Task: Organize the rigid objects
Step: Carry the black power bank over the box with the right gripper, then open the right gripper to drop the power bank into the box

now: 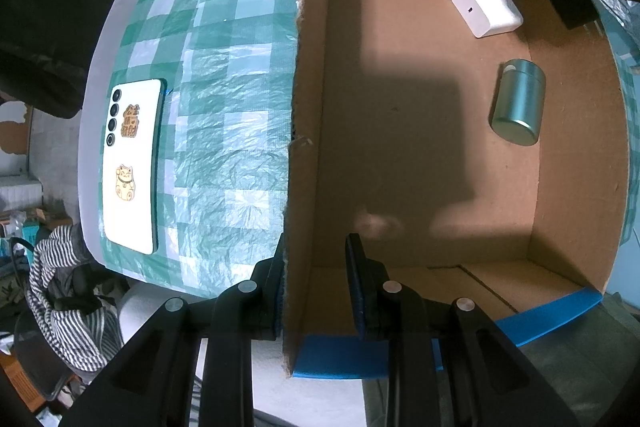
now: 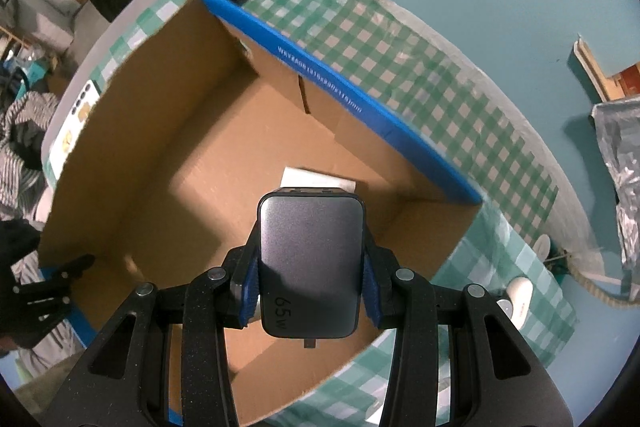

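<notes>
Inside the cardboard box [image 1: 420, 147] lie one white adapter [image 1: 486, 9] and one green tin [image 1: 518, 103]; right gripper [image 2: 310, 267] clamps one grey charger [image 2: 310, 247].

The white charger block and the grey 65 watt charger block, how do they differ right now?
The white charger block lies free on the cardboard box floor; the grey 65 watt charger block is clamped in the right gripper above the box. White is matte and plain; grey is darker with printed lettering. Both are rounded rectangular blocks.
</notes>
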`<act>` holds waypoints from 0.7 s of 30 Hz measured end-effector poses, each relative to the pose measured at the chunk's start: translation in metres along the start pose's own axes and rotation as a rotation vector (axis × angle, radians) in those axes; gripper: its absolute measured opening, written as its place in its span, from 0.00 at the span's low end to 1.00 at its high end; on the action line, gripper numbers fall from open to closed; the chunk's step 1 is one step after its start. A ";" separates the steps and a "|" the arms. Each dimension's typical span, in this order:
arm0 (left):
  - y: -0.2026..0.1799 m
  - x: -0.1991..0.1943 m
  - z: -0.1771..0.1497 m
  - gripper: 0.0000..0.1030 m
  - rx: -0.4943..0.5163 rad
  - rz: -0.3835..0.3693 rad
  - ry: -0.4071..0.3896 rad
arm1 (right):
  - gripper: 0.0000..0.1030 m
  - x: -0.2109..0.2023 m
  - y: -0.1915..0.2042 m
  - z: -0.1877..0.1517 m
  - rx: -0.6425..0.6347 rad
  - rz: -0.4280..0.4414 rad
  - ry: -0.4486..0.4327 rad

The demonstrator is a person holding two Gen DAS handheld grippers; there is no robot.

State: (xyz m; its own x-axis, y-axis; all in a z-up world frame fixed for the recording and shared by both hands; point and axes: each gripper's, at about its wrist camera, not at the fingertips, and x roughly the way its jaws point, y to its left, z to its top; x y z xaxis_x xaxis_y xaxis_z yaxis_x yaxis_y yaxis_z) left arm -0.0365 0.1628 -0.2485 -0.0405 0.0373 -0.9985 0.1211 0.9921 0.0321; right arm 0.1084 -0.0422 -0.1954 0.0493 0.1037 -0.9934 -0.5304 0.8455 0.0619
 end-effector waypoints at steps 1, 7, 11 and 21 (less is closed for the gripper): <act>0.000 0.000 0.000 0.24 0.000 0.000 0.000 | 0.40 0.003 0.000 0.000 -0.001 -0.001 0.006; 0.001 0.001 -0.001 0.24 -0.002 -0.001 0.000 | 0.40 0.016 -0.003 -0.003 0.008 -0.008 0.028; 0.003 0.001 -0.001 0.24 -0.003 -0.002 -0.001 | 0.40 0.018 -0.006 -0.004 0.025 -0.012 0.020; -0.001 0.000 0.001 0.24 0.003 -0.001 -0.002 | 0.41 0.008 -0.015 -0.003 0.052 -0.022 -0.012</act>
State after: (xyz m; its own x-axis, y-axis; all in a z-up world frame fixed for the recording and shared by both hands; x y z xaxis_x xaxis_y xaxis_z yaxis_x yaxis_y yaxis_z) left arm -0.0353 0.1617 -0.2481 -0.0382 0.0359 -0.9986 0.1240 0.9918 0.0309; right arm 0.1138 -0.0555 -0.2042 0.0711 0.0910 -0.9933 -0.4842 0.8738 0.0454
